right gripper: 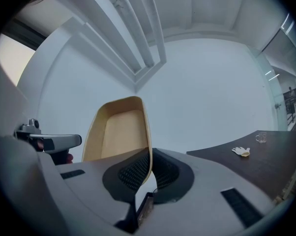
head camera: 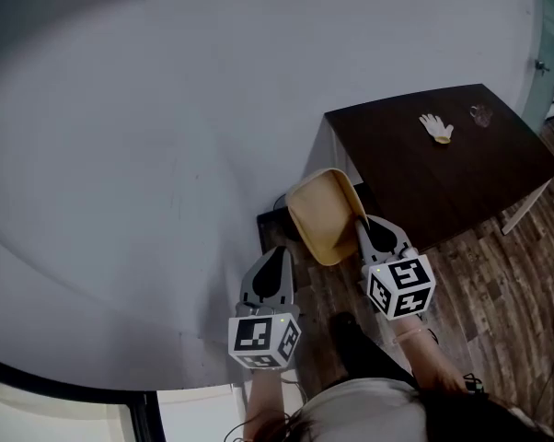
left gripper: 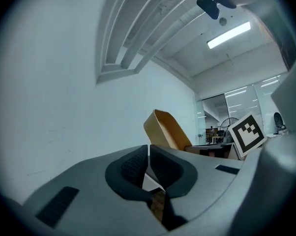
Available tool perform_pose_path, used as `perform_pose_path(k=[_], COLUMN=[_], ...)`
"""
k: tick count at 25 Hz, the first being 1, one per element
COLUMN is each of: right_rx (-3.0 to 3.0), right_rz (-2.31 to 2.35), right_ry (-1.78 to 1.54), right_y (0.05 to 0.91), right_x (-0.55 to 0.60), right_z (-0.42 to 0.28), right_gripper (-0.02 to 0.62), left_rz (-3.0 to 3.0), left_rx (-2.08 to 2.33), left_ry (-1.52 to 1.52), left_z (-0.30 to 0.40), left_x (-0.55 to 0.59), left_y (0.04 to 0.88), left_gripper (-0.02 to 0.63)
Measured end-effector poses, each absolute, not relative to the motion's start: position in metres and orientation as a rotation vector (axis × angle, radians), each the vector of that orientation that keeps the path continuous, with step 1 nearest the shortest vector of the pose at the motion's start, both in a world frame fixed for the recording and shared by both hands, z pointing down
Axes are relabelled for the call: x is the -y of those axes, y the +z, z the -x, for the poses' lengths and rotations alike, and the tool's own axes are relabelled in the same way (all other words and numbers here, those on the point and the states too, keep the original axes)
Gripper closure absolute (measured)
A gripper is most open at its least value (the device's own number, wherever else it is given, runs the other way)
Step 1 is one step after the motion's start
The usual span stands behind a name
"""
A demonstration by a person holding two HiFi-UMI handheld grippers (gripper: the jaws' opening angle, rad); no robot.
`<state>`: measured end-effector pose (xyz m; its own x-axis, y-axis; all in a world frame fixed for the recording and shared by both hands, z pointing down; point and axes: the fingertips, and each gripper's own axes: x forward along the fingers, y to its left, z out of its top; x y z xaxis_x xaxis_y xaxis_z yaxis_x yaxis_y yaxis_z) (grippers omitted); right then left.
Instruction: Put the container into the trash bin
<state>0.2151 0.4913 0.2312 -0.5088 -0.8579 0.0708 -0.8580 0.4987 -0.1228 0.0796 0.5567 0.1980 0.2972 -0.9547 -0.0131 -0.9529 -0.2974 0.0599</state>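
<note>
1. We pinch the container (head camera: 325, 215) by its rim in our right gripper (head camera: 373, 234), just above the dark trash bin (head camera: 271, 231).
2. Our left gripper (head camera: 275, 263) is pressed together, empty.
3. Next, probably: lower and release.

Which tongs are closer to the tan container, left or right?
Right. The right tongs are shut on the container's rim. The left tongs are shut on nothing, just to its left.
</note>
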Motion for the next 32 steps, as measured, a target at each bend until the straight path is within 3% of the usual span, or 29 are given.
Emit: perform_pose_path(k=[18, 32], right_rx=[2.733, 2.731], right_rz=[-1.523, -1.473], right_ry=[0.326, 0.401], right_y=[0.252, 0.276], right_x=[-0.282, -0.177], right_z=[-0.208, -0.182], right_gripper=[0.586, 0.586], left_rz=[-2.440, -2.346], left_rx=[1.847, 1.896], left_ry=[-0.043, -0.023], left_z=[-0.070, -0.038], left_x=[-0.338, -0.241], left_y=[0.215, 0.236], left_gripper=[0.575, 0.577])
